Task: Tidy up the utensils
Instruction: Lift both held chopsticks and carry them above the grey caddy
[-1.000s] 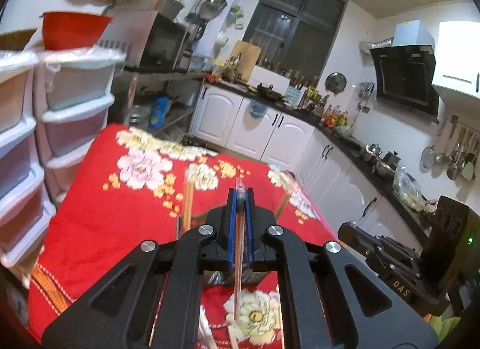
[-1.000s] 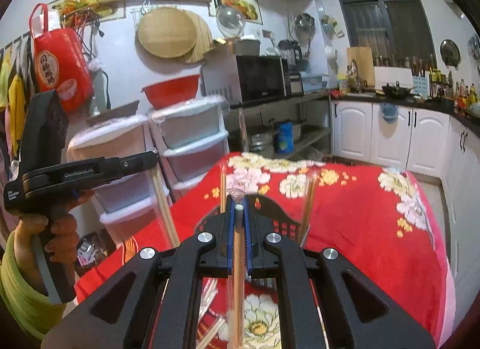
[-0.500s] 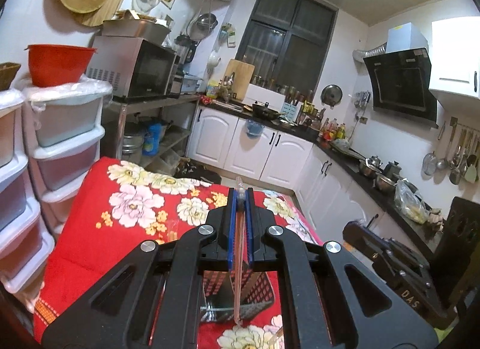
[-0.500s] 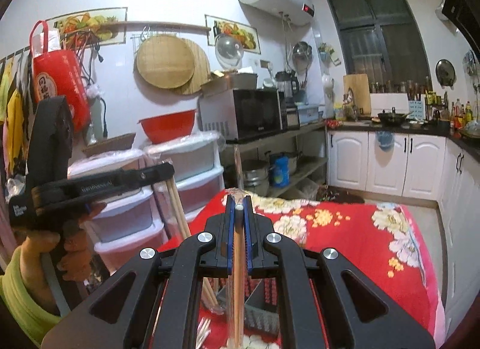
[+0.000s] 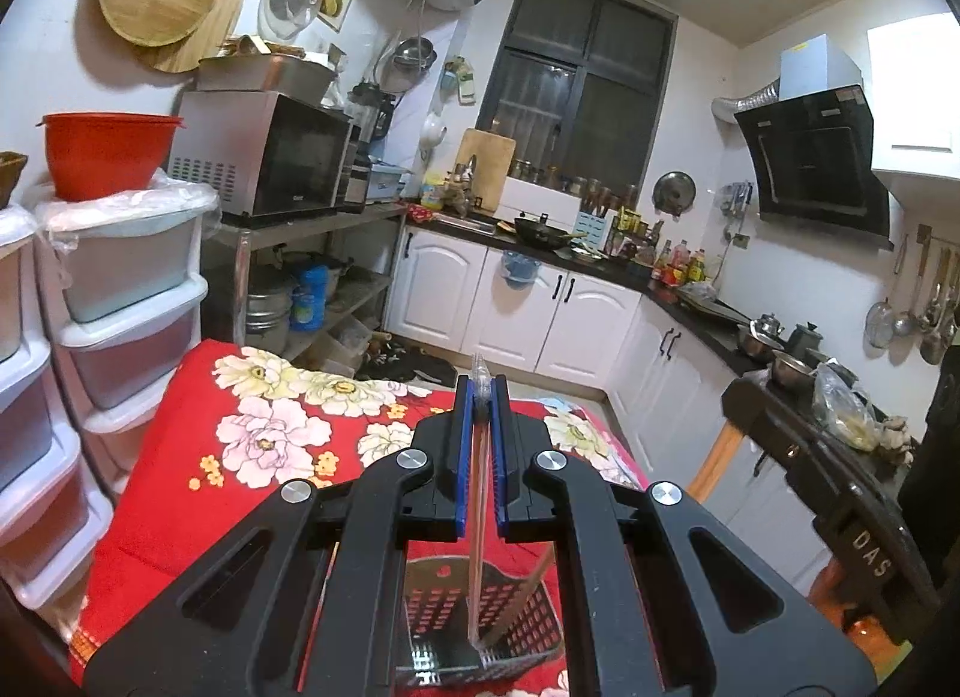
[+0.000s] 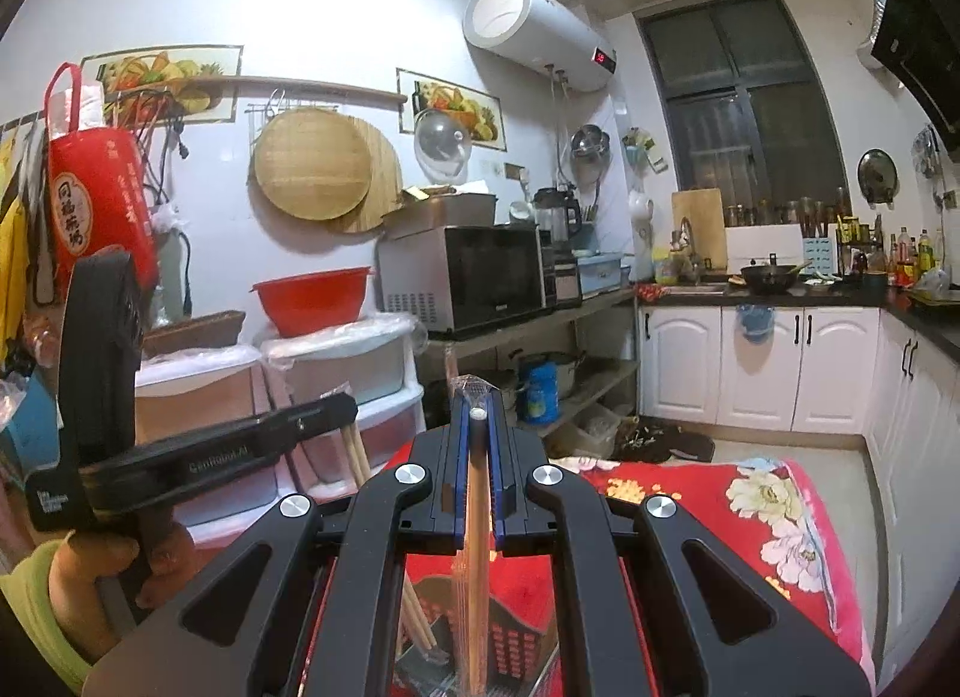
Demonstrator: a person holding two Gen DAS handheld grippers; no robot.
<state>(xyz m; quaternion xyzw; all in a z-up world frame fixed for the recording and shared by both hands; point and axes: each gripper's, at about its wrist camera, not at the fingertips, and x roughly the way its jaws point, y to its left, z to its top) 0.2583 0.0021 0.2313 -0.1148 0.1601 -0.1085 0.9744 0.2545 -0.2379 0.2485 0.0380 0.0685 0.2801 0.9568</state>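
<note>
Basket (image 5: pixel 480 625) base cut off by frame edge; chopstick (image 6: pixel 477 577) lower end hidden behind right tongs (image 6: pixel 478 415) body.

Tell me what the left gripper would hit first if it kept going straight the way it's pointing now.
Nothing close, it seems. The left gripper, shut on wrapped chopsticks, points just past the far edge of the red floral tablecloth, toward the floor before the white cabinets. Depth is uncertain.

The left gripper (image 6: pixel 339 406) bears "GenRobot.AI" along its side, the right gripper (image 5: pixel 729 391) shows "DAS", and the red bag (image 6: pixel 99 202) carries large Chinese characters in a white oval.
</note>
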